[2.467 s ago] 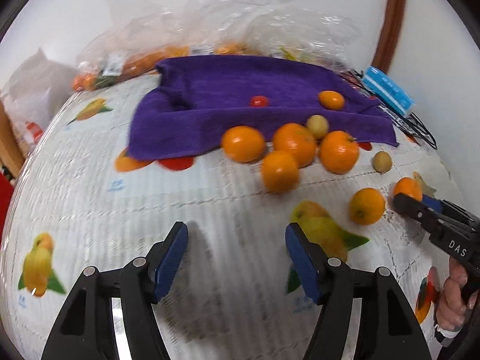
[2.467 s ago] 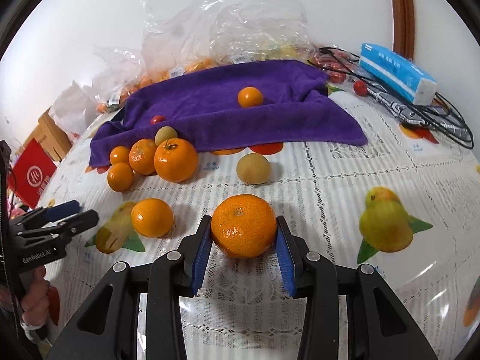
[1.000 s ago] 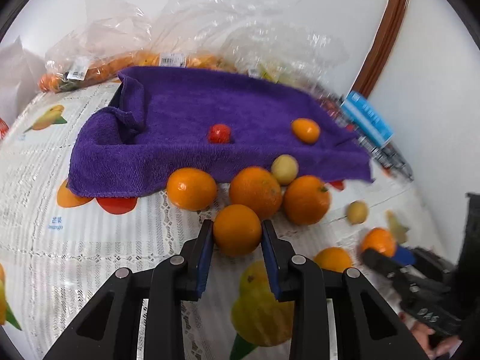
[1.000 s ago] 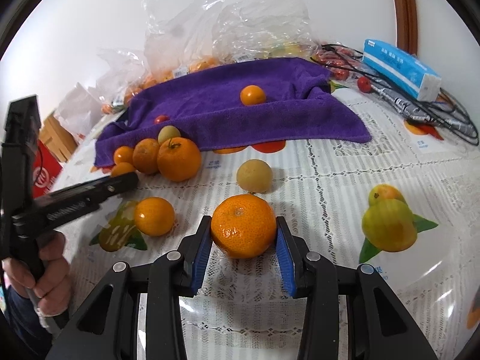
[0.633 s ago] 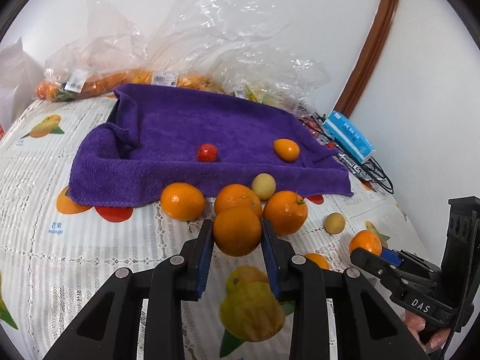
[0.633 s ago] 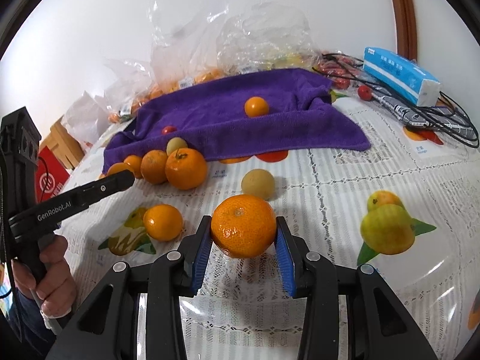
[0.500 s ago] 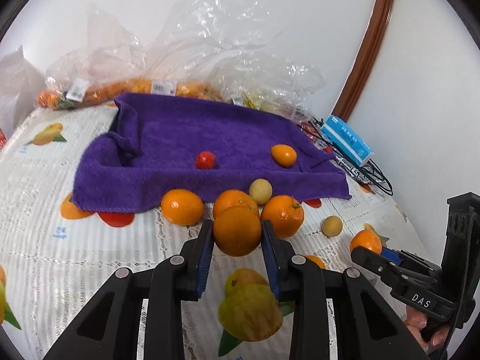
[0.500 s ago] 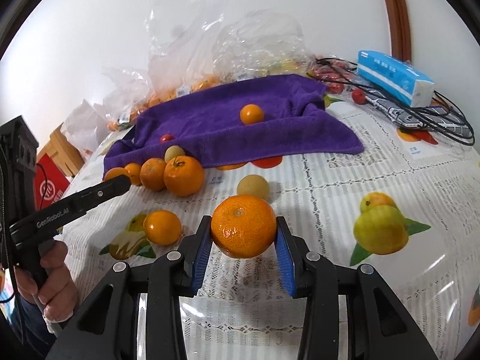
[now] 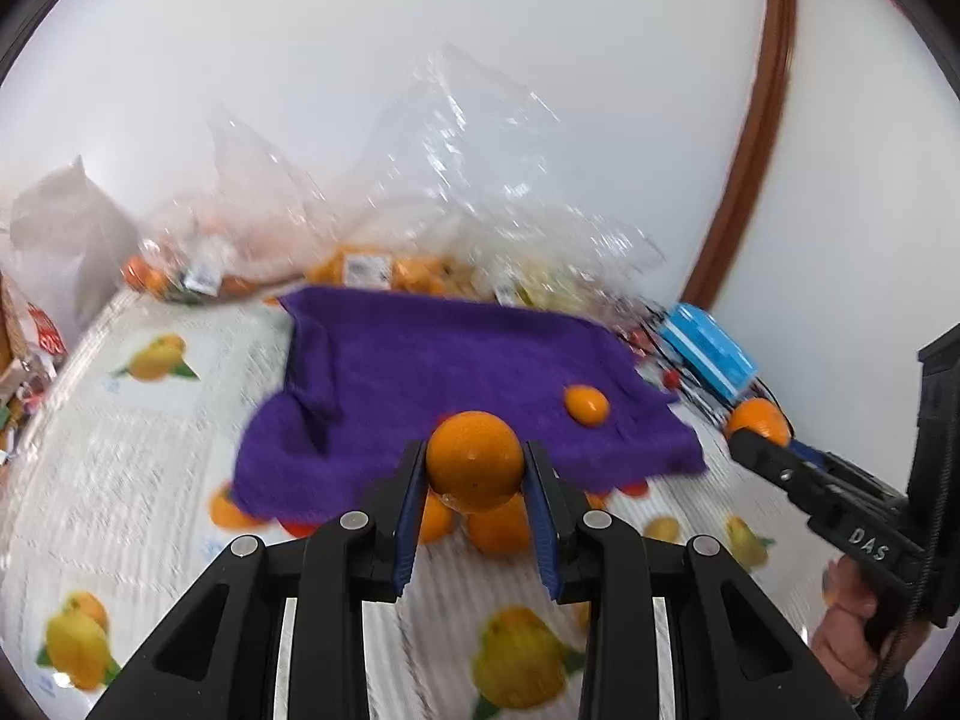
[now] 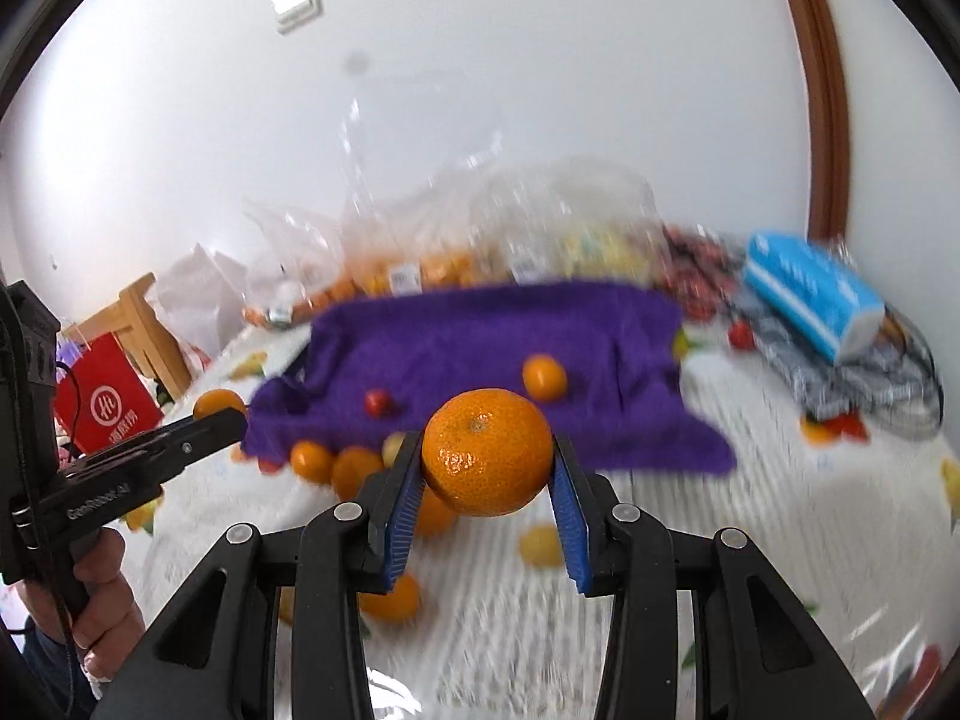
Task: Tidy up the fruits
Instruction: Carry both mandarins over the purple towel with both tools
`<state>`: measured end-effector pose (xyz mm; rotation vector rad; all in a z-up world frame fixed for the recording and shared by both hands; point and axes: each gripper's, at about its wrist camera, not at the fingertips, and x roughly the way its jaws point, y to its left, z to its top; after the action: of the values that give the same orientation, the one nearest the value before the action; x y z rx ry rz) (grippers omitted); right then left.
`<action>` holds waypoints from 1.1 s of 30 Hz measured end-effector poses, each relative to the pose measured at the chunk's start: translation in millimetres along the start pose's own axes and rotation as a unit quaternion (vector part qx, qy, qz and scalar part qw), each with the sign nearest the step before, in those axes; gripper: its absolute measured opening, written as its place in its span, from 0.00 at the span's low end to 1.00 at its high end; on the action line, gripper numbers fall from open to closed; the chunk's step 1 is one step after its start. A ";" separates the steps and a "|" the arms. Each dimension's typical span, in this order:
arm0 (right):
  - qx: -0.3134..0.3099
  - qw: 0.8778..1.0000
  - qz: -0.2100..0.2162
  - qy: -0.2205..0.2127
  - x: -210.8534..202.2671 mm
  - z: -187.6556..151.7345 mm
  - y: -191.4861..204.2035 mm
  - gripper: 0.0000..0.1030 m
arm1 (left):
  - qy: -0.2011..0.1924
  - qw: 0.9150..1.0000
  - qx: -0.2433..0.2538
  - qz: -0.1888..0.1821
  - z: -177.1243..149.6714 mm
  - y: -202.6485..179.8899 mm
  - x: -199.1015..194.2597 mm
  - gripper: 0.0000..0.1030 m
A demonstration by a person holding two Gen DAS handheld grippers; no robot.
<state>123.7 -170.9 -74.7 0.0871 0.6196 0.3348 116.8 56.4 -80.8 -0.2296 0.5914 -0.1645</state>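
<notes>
Left tool (image 9: 474,474) clenched on smooth round orange (image 9: 474,459); right tool (image 10: 487,474) clenched on dimpled orange mandarin (image 10: 487,461). Both held above crumpled purple towel (image 9: 432,372) on bench (image 9: 120,480).

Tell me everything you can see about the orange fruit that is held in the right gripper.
The round orange mandarin has glossy, finely dimpled peel and a small greenish stem scar facing up and toward the camera. It sits clamped at its sides between the blue ribbed pads of the right gripper, which touch it on both flanks. Nothing else touches it: it is raised above the white patterned tablecloth, in front of the purple towel. It looks whole and undamaged.
</notes>
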 end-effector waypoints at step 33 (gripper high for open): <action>0.017 0.999 -0.033 -0.015 91.3 54.0 -39.0 0.39 | -0.007 0.996 -0.071 0.050 43.2 45.0 90.2 0.29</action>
<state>235.8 -176.2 -88.5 0.1031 0.5966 0.2588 219.1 87.2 -105.7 -0.3380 0.5997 -0.0234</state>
